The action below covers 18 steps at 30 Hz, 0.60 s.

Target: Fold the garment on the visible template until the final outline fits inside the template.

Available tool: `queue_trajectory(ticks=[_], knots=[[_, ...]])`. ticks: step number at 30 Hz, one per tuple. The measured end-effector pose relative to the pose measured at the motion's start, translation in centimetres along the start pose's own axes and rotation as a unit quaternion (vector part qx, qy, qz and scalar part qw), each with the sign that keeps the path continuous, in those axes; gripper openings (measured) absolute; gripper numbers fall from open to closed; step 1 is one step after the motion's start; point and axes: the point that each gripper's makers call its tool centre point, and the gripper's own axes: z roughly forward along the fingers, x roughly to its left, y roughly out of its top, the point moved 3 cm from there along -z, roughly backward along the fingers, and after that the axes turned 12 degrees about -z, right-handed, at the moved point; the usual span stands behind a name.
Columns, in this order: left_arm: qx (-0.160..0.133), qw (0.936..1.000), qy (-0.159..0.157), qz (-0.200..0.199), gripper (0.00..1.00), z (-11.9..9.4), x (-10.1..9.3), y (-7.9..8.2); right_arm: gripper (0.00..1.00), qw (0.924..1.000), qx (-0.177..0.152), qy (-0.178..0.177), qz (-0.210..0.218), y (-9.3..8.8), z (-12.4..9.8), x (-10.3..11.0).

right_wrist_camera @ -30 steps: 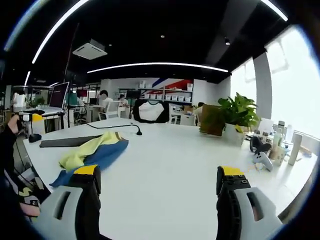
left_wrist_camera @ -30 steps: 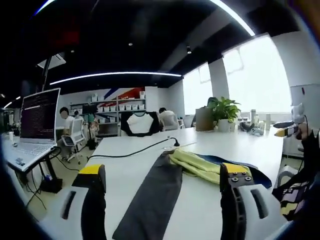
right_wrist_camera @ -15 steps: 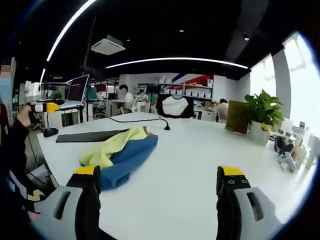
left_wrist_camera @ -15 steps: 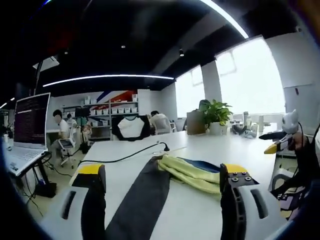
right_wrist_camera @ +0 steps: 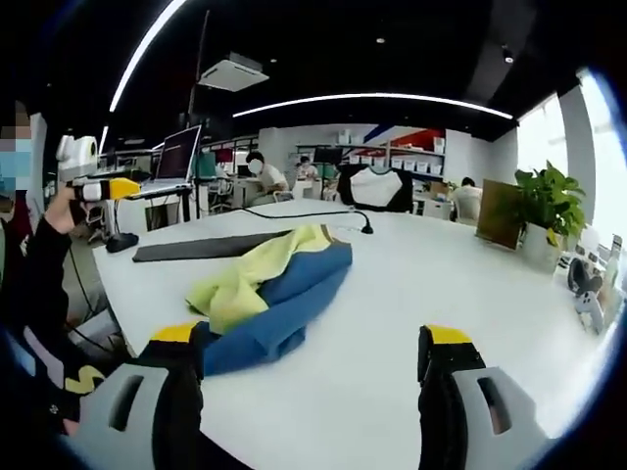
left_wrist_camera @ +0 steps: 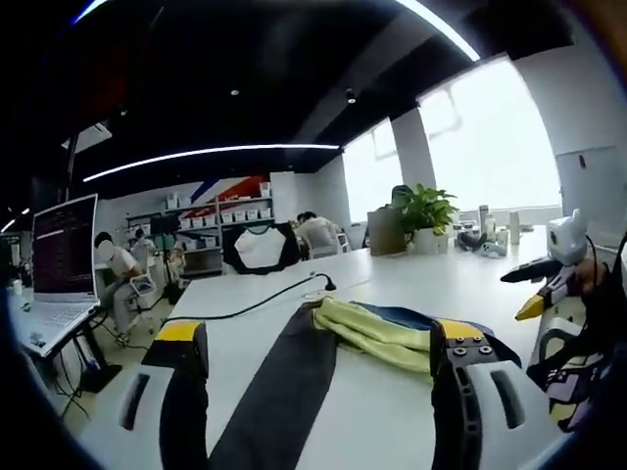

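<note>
1. The garment, yellow and blue, lies crumpled in a heap on the white table. In the right gripper view it sits just ahead of that gripper's left jaw. In the left gripper view the same heap lies ahead of the right jaw.
2. A dark flat strip lies beside the garment and touches its edge. It is judged to be the template, and most of the garment lies off it.
3. The left gripper has its jaws spread apart with nothing between them. It is held above the near end of the dark strip.
4. The right gripper also has its jaws parted and empty. It is near the blue edge of the heap and has not yet made contact.
5. Step in hand (judgement): the approach before the first grasp. Bring each gripper to a separate edge of the heap, not to the bunched middle.
6. Grasp a single layer at each point, then lift and spread the cloth flat before making any fold.
7. Keep clear of the black cable that runs across the table beyond the garment.
8. The potted plant stands well apart and poses no obstruction.
</note>
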Motion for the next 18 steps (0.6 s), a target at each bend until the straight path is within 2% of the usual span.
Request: queue_trajectory(ticks=[3, 6, 8, 11, 18], knots=[[-0.002, 1.0000, 0.004, -0.002, 0.99, -0.1, 0.2, 0.0, 0.92, 0.9999, 0.005, 0.015, -0.002, 0.0, 0.3, 1.1], [-0.005, 0.9999, 0.007, -0.005, 0.98, -0.4, 0.5, 0.0, 0.86, 0.9983, 0.040, 0.040, 0.011, -1.0, 0.5, 2.3], [-0.001, 0.9999, 0.004, -0.014, 0.95, -0.6, 0.5, 0.0, 0.82, 0.9984, 0.027, 0.040, 0.030, -0.8, 0.7, 2.4], [-0.002, 0.9999, 0.008, -0.012, 0.95, -0.9, 0.7, 0.0, 0.80, 0.9971, 0.049, 0.051, 0.027, -1.3, 1.0, 3.2], [-0.004, 0.9997, 0.020, -0.014, 0.95, -1.2, 1.5, 0.0, 0.76, 0.9957, 0.059, 0.068, 0.021, -1.5, 1.4, 4.6]])
